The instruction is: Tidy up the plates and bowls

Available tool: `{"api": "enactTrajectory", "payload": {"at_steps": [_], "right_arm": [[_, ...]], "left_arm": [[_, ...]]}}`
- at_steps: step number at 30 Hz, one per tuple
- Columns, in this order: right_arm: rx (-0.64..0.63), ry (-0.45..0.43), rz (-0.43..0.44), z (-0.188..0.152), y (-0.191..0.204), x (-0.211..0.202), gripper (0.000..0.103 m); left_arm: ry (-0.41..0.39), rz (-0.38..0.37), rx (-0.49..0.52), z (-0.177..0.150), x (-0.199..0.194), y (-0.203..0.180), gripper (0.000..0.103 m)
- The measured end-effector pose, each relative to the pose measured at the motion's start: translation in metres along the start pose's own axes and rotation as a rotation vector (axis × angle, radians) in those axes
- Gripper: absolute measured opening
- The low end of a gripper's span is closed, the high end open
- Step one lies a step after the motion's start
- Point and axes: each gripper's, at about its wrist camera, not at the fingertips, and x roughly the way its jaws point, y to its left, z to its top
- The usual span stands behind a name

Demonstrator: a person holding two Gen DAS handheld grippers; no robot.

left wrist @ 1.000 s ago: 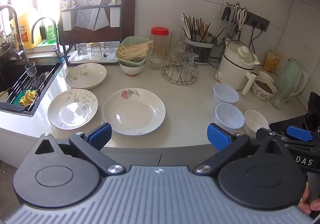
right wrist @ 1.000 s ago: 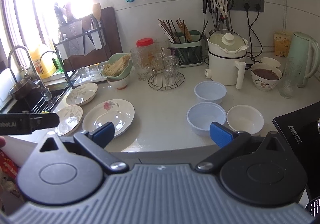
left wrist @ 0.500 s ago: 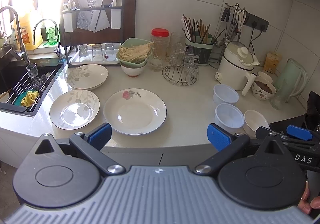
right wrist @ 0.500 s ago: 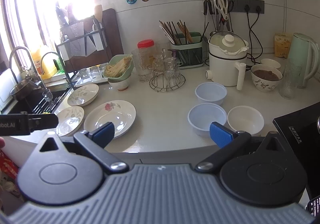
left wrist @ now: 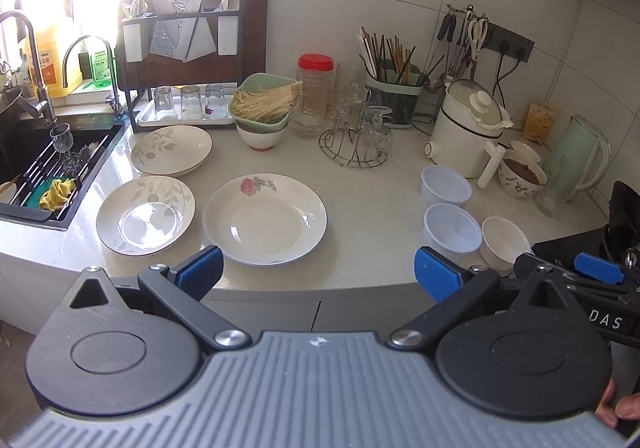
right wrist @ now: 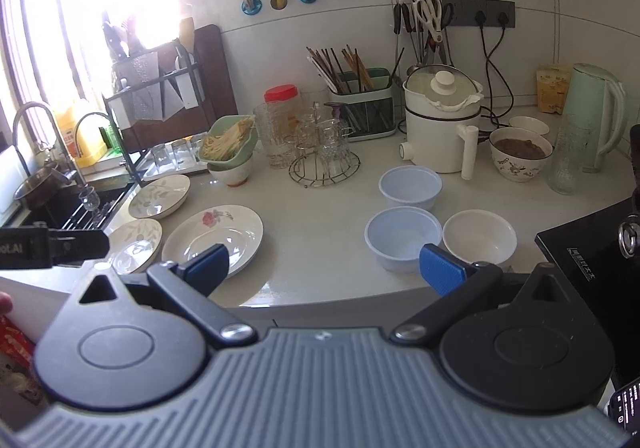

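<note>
Three plates lie on the white counter: a rose-patterned plate (left wrist: 265, 222) (right wrist: 214, 236) in the middle, a leaf-patterned plate (left wrist: 146, 214) (right wrist: 136, 244) to its left, and another leaf plate (left wrist: 171, 149) (right wrist: 160, 195) behind that. On the right sit two translucent bowls (left wrist: 452, 230) (right wrist: 403, 238), (left wrist: 446, 190) (right wrist: 410, 188) and a white bowl (left wrist: 506, 244) (right wrist: 479, 236). My left gripper (left wrist: 318, 274) hangs open before the counter edge, empty. My right gripper (right wrist: 322, 268) is also open and empty, short of the counter edge.
A sink (left wrist: 36, 156) with a drain rack lies at the left. Behind the plates stand a dish rack (left wrist: 188, 60), a green bowl of noodles (left wrist: 266, 100), a glass stand (left wrist: 356, 140), a chopstick holder (left wrist: 394, 92), a white cooker (left wrist: 466, 132) and a kettle (left wrist: 580, 160). A black stove (right wrist: 592, 268) sits at the right.
Both cameras shifted only slightly; the counter scene sits a little differently in view. Nothing on the counter moved, and both grippers stay open.
</note>
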Motion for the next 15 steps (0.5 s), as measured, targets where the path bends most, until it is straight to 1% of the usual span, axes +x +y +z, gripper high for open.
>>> {"api": "enactTrajectory", "payload": {"at_steps": [6, 8, 11, 12, 14, 15], "right_arm": [[-0.005, 0.026, 0.022, -0.003, 0.000, 0.002, 0.103], [-0.001, 0.022, 0.039, -0.003, -0.001, 0.001, 0.103], [0.007, 0.013, 0.040, -0.002, -0.003, 0.002, 0.103], [0.011, 0.013, 0.039, -0.002, -0.004, 0.003, 0.103], [0.008, 0.016, 0.042, -0.003, -0.004, 0.005, 0.103], [0.007, 0.020, 0.047, -0.002, -0.003, 0.006, 0.103]], "left_arm": [[0.028, 0.005, 0.003, -0.002, 0.007, 0.003, 0.103], [0.048, 0.001, -0.003, -0.001, 0.011, 0.003, 0.103], [0.058, 0.007, 0.002, 0.001, 0.014, 0.004, 0.103], [0.067, 0.017, 0.012, 0.001, 0.016, 0.004, 0.103], [0.085, 0.074, 0.030, -0.002, 0.018, 0.005, 0.103], [0.089, 0.086, 0.035, -0.004, 0.019, 0.007, 0.103]]}}
